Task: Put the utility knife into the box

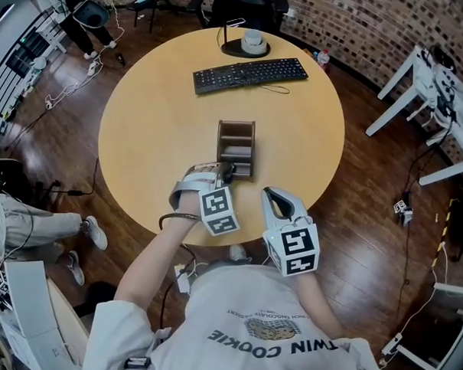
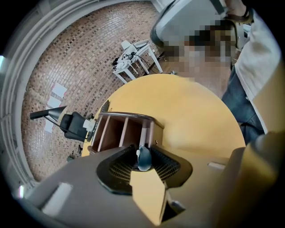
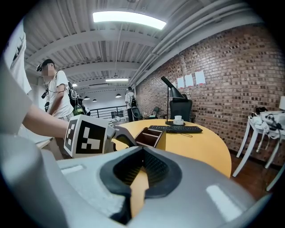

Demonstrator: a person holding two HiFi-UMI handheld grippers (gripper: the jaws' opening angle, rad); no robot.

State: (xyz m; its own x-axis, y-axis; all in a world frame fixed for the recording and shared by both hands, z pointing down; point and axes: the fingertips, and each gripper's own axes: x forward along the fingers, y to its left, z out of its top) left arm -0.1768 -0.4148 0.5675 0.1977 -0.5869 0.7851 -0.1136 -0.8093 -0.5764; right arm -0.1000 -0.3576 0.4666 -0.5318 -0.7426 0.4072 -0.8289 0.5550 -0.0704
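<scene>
Now the utility knife [image 2: 143, 159] is showing only its blue-grey end, which is standing between the two jaws of the left gripper [image 1: 225, 173]. Its pale body is going forward into the box [image 2: 127, 116], it seems into the narrow compartment at the end nearest to the person, though I cannot tell how deep. The jaws are standing wide apart and the pads are not pressing on the knife. I judge this is because the box is already carrying the knife, so a grip is no more needed. The left gripper is staying low and just beside the near wall of the box, probably so that the knife is not falling over when it is set free.

The right gripper [image 1: 272, 192] is hanging over the near edge of the table [image 1: 152, 122], well apart from the box. Its jaws seem to be together with nothing between them, so it is only waiting. The keyboard [image 1: 250, 74] is lying far behind the box and is taking no part.
</scene>
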